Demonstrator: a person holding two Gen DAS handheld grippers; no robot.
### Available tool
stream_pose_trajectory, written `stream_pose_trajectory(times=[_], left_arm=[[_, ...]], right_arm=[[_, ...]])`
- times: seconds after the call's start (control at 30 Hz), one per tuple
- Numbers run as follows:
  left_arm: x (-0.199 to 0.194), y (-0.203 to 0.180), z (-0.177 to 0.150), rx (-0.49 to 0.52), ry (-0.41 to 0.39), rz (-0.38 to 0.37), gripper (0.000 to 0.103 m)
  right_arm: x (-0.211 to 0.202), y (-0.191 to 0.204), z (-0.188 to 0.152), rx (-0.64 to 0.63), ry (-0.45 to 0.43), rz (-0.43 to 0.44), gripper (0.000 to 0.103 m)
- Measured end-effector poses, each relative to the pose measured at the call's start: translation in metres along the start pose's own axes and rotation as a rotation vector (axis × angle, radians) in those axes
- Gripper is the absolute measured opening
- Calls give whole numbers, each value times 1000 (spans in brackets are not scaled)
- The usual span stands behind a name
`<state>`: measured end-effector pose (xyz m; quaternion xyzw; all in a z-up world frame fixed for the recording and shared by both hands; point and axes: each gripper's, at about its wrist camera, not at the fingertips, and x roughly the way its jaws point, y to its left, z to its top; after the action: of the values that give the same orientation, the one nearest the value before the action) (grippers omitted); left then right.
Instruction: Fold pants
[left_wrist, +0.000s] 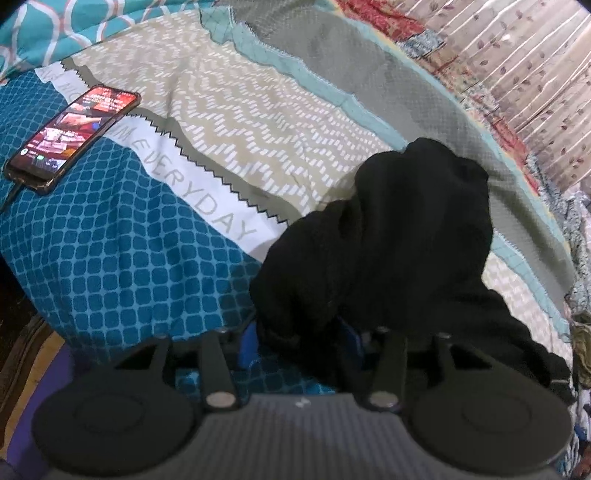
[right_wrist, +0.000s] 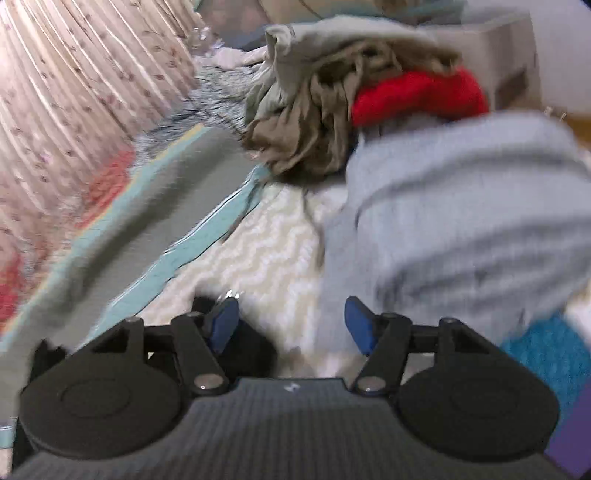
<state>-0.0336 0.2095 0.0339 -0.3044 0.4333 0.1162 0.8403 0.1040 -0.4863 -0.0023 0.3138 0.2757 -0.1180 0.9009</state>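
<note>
Black pants (left_wrist: 376, 251) bunch on the bedspread (left_wrist: 110, 258) just ahead of the left gripper (left_wrist: 303, 332), its jaws closed on the near cloth, angled steeply down. The right gripper (right_wrist: 291, 328) stands open and empty, tilted toward a separate clothes pile (right_wrist: 332, 110) ahead.

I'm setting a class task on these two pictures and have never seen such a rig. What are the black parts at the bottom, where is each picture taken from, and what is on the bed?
Each picture comes from a camera on a hand-held gripper carried by a person. The left hand-held gripper has bunched black pants between its blue pads. A phone lies on the patterned bedspread. The right hand-held gripper is open and empty, facing a pile of clothes; this view is blurred.
</note>
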Motion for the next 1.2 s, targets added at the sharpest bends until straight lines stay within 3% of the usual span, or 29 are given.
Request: stream_pose_trajectory(times=[0.13, 0.37, 0.4, 0.47, 0.53, 0.7, 0.77, 0.83, 0.9, 0.97, 1.1, 1.2], left_arm=[[7, -4, 2, 6, 8, 11, 45], [7, -7, -3, 8, 10, 10, 41], [7, -7, -3, 5, 9, 6, 33], [6, -8, -3, 4, 18, -13, 19], [-1, -13, -2, 22, 10, -19, 17], [-31, -17, 3, 78, 32, -93, 16], [-38, -18, -4, 119, 40, -113, 17], [-34, -22, -18, 158, 67, -95, 27], [-21, -25, -32, 213, 120, -6, 47], [-18, -22, -40, 254, 161, 9, 47], [-54, -1, -26, 204, 34, -104, 49], [-66, -2, 13, 164, -99, -114, 65]], right_arm=[[-2, 6, -27, -96, 24, 32, 66], [48, 13, -13, 30, 91, 36, 62], [52, 10, -16, 53, 105, 24, 56], [63, 15, -11, 77, 130, 12, 9], [49, 22, -6, 85, 97, -8, 9], [-37, 28, 12, 6, -137, -48, 8], [-57, 19, 9, -26, -174, -113, 8], [-58, 10, 0, -88, -150, -212, 10], [-44, -1, -10, -124, -55, -299, 21], [-47, -14, -18, -76, -64, -391, 45], [-84, -23, -26, 28, -225, -389, 46], [-96, 9, -32, -38, -282, -315, 46]])
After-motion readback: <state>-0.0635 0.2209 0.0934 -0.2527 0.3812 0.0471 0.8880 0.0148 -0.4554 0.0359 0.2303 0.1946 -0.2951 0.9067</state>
